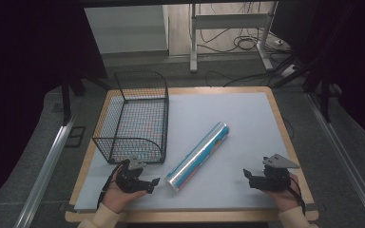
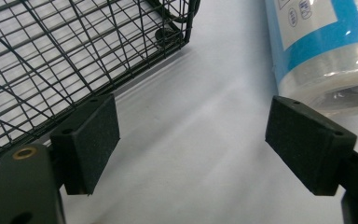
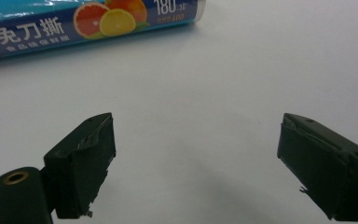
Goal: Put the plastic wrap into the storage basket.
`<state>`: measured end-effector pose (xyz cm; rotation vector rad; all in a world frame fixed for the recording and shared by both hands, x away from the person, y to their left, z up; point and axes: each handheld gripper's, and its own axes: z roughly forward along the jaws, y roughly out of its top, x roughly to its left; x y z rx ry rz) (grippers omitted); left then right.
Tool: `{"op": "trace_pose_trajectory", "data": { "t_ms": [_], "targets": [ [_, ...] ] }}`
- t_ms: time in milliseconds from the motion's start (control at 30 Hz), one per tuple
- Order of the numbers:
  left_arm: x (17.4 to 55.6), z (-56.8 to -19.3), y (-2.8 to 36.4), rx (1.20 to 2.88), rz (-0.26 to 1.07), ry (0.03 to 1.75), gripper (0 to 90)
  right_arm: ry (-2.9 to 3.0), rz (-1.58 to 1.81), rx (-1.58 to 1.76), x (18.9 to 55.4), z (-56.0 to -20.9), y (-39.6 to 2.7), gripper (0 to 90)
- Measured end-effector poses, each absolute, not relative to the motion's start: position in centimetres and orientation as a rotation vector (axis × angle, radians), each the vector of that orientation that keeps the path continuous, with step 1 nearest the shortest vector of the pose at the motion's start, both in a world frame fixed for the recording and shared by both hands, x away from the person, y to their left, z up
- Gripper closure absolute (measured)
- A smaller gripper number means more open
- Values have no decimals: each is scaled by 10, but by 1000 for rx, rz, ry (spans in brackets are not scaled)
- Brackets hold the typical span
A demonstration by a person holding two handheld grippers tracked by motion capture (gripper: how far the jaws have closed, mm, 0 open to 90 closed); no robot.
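- Roll (image 1: 198, 156) of cling film lies flat on the bench (image 1: 247, 114), diagonal: near end points at the near-left, far end runs toward the centre. Nothing touches it.
- Wire basket (image 1: 135, 116) sits on the left side of the bench, just left of the roll, open top up, nothing in it. Likely the drop target, which is why it's parked within short reach of the roll.
- Left gripper (image 1: 153, 184) is held low at the near-left, between the basket's near corner and the roll's near end. Jaws wide apart, holding nothing. In the left gripper view the roll's end (image 2: 326, 51) is just beyond the right jaw and the basket (image 2: 65, 56) mesh just beyond the left one.
- Right gripper (image 1: 248, 175) is at the near-right, well apart from the roll, pointing left toward it. Jaws also wide, holding nothing; the right gripper view shows the roll's printed label (image 3: 88, 21) far ahead across bare bench.
- Judgement: both are staged on either side of the roll for a pick; left is closer and better lined up with the near end.
- Risk: round, slick wrap, so it may roll or slip if pinched off-centre.
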<state>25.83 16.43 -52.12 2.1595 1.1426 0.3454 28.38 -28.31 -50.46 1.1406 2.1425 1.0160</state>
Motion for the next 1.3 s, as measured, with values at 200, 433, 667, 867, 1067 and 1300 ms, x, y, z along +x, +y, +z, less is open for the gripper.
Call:
{"op": "trace_pose_trajectory", "data": {
  "t_ms": [200, 433, 667, 867, 1067, 1300],
  "targets": [
    [257, -517, 160, 2145, 350, 1141, 176, 2159, 1022, 1141, 282, -506, -285, 132],
    [256, -516, 159, 2142, 354, 1138, 176, 2158, 1033, 1131, 282, -504, -284, 137],
    [254, -510, 159, 2134, 369, 1125, 175, 2164, 1046, 1108, 281, -504, -283, 153],
    [251, -502, 157, 2128, 362, 1103, 174, 2157, 1050, 1107, 280, -503, -283, 155],
    [246, -487, 152, 2108, 343, 1100, 174, 2153, 1033, 1116, 282, -505, -284, 155],
    [241, -476, 144, 2117, 319, 1096, 176, 2158, 1028, 1105, 281, -506, -283, 155]
  ]
}}
